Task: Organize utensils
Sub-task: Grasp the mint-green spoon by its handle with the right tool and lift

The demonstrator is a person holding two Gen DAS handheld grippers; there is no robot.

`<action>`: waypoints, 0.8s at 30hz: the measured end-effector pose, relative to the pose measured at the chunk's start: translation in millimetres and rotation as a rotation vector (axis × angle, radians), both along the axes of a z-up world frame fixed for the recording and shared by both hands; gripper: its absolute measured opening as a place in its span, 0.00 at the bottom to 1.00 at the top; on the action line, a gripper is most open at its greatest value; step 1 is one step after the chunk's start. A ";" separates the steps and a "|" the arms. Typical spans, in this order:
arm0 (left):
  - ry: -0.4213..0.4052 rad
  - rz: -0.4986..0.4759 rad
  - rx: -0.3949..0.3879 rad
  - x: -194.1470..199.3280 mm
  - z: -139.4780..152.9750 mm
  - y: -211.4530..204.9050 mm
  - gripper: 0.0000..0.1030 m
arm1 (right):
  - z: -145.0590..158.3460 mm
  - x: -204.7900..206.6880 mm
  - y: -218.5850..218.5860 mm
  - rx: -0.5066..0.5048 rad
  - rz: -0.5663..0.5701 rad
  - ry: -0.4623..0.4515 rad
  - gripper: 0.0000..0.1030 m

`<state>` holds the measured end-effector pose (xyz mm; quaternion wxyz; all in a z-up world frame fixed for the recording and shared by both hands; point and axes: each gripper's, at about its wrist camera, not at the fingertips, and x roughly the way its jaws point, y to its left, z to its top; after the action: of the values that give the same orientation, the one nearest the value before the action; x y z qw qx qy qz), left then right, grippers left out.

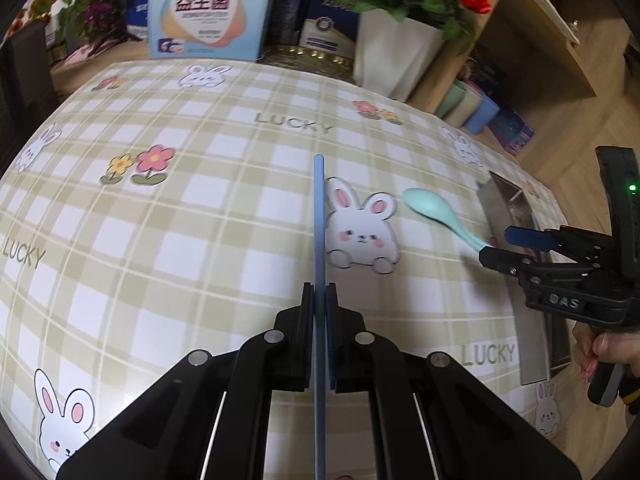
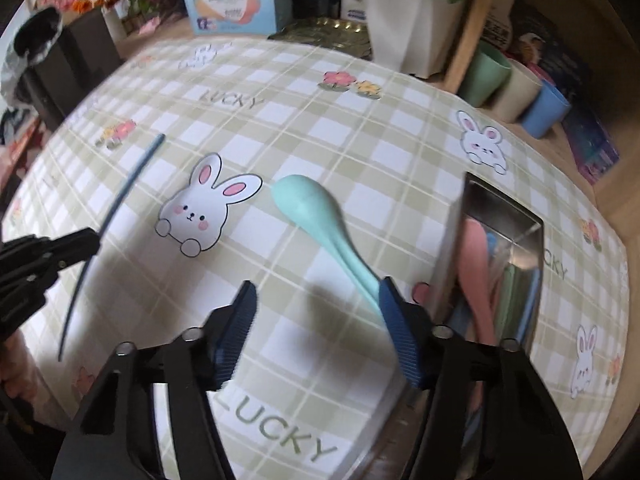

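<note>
My right claw (image 2: 318,332) stands half open over the handle end of the mint spoon (image 2: 316,216) on the table — its long axis runs away from me, beside the metal tray (image 2: 502,208) — while my left claw (image 1: 319,300) grips a blue stick (image 1: 319,216).

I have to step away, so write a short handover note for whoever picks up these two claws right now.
Left claw: shut on a thin blue utensil handle, held above the checked tablecloth; its working end is out of sight.
Right claw: open, with the handle end of the mint-green spoon against one finger; the other finger is clear of it, so it is not gripped yet.
Metal tray: already holds a pink utensil and what look like green and blue ones.
Left to do: close on the spoon, then put it and the blue utensil in the tray.
</note>
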<state>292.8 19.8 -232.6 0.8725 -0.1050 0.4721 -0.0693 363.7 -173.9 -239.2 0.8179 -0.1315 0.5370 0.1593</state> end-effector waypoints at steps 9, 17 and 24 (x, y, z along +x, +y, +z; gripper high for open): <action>0.018 0.032 -0.001 -0.7 -12.2 17.8 0.05 | -16.3 19.9 17.0 -0.074 0.025 0.017 0.30; 0.037 0.046 -0.002 2.2 -22.0 24.2 0.05 | -24.1 31.5 22.3 -0.108 0.029 0.021 0.28; 0.054 0.052 -0.005 2.4 -29.4 26.9 0.05 | -26.4 44.9 23.0 -0.128 0.017 0.014 0.28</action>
<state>295.2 46.7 -262.0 0.8608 -0.1212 0.4923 -0.0447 408.6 -150.9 -265.6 0.8026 -0.1868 0.5508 0.1325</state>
